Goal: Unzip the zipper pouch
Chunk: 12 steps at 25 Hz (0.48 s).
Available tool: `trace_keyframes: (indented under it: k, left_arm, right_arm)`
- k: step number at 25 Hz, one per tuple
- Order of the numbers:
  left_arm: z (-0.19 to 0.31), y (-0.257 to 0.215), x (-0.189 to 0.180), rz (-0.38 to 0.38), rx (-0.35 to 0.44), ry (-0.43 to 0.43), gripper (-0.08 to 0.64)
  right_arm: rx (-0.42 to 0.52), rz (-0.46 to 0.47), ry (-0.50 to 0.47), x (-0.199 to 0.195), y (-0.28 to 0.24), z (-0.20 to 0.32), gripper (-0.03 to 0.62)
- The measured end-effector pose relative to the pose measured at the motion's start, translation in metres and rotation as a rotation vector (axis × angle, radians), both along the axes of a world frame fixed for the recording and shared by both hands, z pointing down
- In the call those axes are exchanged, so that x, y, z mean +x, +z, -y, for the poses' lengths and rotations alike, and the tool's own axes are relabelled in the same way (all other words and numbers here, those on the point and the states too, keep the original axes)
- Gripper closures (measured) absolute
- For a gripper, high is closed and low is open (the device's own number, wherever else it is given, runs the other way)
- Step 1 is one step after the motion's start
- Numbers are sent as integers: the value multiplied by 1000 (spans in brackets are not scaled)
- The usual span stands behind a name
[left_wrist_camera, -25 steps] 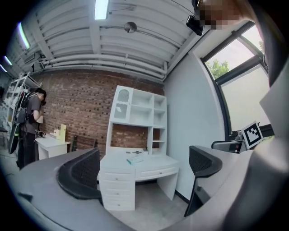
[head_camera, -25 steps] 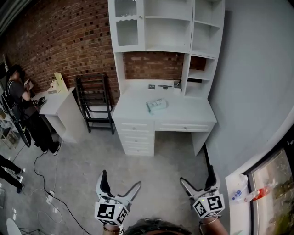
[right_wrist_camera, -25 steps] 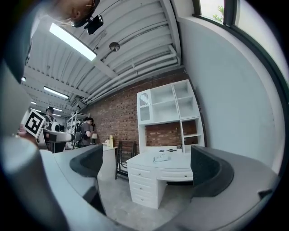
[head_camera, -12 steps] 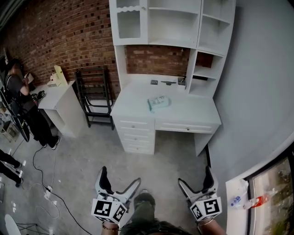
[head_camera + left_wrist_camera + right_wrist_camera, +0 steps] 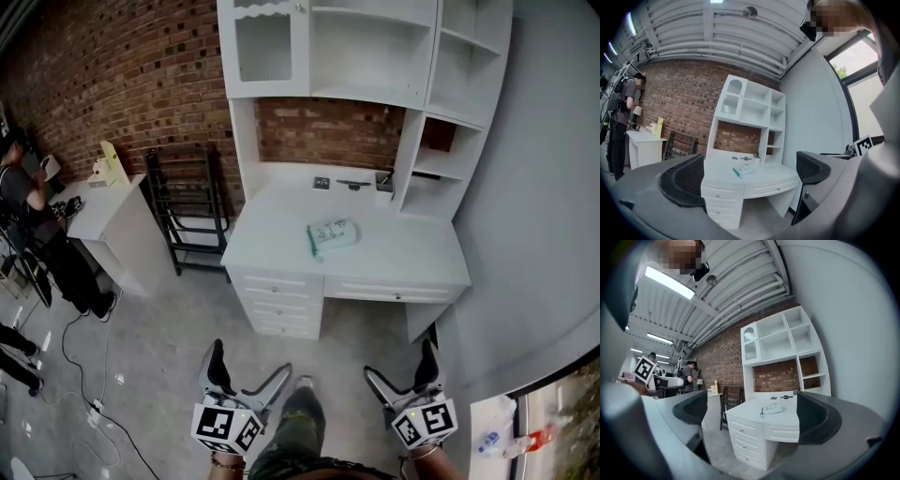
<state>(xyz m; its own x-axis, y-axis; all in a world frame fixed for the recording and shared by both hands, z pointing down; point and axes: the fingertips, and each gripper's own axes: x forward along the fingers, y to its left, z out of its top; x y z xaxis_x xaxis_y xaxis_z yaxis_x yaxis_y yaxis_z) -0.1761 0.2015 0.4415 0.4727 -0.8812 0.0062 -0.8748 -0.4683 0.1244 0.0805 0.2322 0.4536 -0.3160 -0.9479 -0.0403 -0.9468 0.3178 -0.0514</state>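
Observation:
A pale teal zipper pouch [image 5: 332,235] lies flat near the middle of the white desk [image 5: 412,264]; the same pouch [image 5: 743,171] shows small in the left gripper view, and the pouch [image 5: 772,409] again in the right gripper view. My left gripper [image 5: 249,371] is at the bottom left of the head view, open and empty, well short of the desk. My right gripper [image 5: 401,367] is at the bottom right, also open and empty, its jaws having just been opening again. Both point level toward the desk across the floor.
A white hutch [image 5: 366,56] with shelves stands on the desk, with small items [image 5: 354,184] at its back. A black rack [image 5: 190,204] and a small white table [image 5: 103,211] stand left. A person [image 5: 28,216] stands at the far left. Cables [image 5: 89,375] lie on the floor.
Both grippers and the head have moved forward toward the desk, which now looks larger and closer. A trouser leg has come into view between the grippers.

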Motion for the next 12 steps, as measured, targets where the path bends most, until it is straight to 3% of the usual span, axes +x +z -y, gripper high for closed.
trace_keyframes:
  k: [12]
  left_arm:
    - [238, -8, 18, 8, -47, 79, -14]
  right_arm:
    - [-37, -37, 44, 3, -8, 237, 25]
